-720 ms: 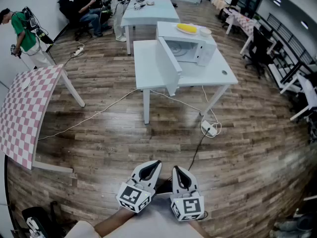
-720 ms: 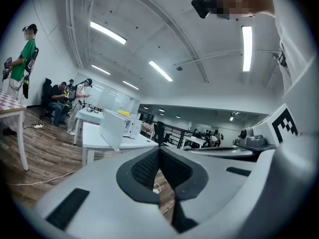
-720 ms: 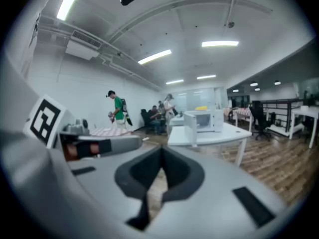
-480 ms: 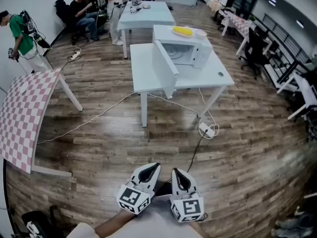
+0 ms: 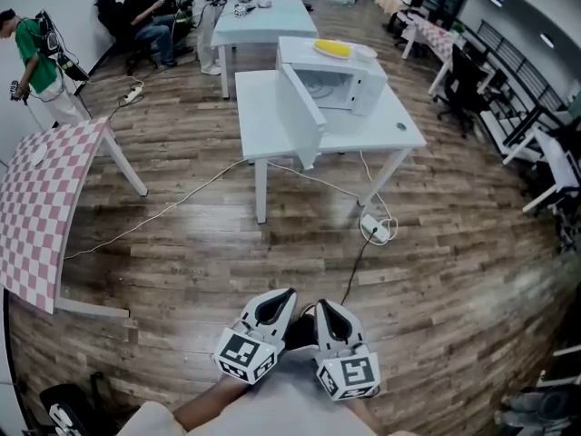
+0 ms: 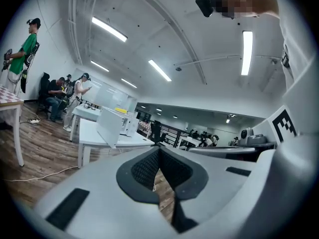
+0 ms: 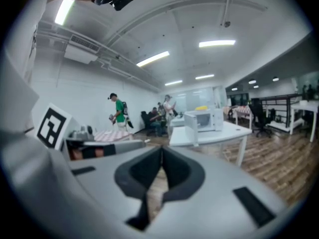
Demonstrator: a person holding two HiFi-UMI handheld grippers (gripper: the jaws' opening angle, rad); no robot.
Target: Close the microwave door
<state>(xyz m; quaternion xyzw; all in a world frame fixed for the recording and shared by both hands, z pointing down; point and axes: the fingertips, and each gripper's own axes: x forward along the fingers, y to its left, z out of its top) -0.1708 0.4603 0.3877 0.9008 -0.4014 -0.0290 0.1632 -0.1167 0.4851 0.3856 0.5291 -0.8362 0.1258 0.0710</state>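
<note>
A white microwave (image 5: 340, 73) stands on a pale table (image 5: 372, 134) far ahead in the head view, its door (image 5: 299, 114) swung wide open toward me. The microwave (image 7: 207, 119) also shows small in the right gripper view, and the open door (image 6: 110, 127) in the left gripper view. My left gripper (image 5: 280, 303) and right gripper (image 5: 323, 313) hang close to my body at the bottom of the head view, side by side, far from the table. Both are shut with nothing between the jaws.
A yellow object (image 5: 332, 49) and a white bowl (image 5: 366, 54) lie on top of the microwave. A power strip (image 5: 375, 230) and cables trail over the wood floor. A checkered table (image 5: 45, 198) stands at left. People (image 5: 36, 57) are at the back left; chairs and desks (image 5: 463, 84) at right.
The table with the microwave has shifted slightly up and left in the head view as the head camera moved. The grippers stay shut in about the same place.
</note>
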